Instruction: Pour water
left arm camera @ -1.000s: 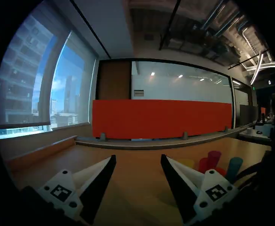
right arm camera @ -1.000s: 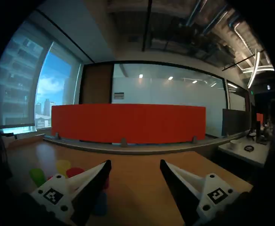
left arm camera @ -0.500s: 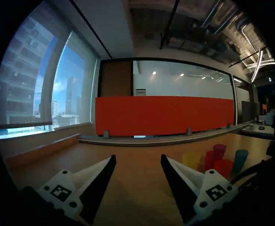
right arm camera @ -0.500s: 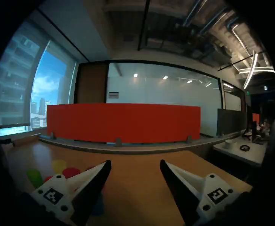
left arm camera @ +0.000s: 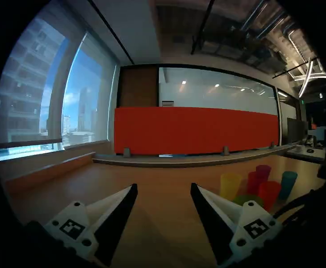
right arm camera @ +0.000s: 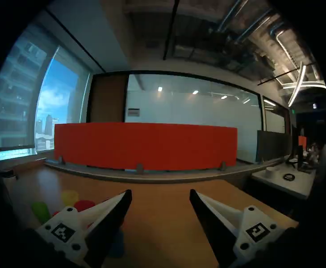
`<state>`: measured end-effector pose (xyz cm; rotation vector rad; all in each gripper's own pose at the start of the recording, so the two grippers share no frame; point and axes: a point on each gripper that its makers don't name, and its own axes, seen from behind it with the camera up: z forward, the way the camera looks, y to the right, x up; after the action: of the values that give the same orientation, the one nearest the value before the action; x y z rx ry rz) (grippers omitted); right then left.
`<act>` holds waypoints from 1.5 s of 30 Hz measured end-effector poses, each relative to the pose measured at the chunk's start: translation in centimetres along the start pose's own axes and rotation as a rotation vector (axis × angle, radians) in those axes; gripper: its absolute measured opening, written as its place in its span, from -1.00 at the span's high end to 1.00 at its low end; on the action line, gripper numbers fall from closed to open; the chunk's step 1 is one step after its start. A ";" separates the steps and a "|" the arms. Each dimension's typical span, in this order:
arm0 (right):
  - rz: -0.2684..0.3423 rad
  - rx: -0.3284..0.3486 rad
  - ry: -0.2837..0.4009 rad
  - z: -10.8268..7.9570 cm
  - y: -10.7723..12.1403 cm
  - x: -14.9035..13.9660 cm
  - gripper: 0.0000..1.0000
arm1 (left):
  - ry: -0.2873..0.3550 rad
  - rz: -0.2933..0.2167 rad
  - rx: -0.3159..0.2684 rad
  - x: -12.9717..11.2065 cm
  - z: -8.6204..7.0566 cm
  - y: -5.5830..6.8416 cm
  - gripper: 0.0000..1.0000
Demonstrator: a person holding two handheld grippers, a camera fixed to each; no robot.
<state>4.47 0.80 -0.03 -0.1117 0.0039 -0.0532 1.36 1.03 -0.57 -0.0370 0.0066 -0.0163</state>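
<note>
Wooden table (left arm camera: 163,192) — coloured cups (left arm camera: 269,193), orange divider (left arm camera: 194,130).

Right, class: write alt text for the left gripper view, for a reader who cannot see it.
The left gripper, open and empty, hovers over a wooden table, with a cluster of coloured cups standing ahead to its right. Behind the table runs a red partition, with a window at left.
</note>
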 end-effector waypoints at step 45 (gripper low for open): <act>0.003 0.017 0.014 -0.2 -0.5 0.2 -1.00 | -0.006 0.015 0.003 -1.2 0.3 -0.3 -0.75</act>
<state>4.60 0.25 -0.20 -0.0945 0.0174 -0.0510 0.12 0.73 -0.27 -0.0338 0.0007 -0.0017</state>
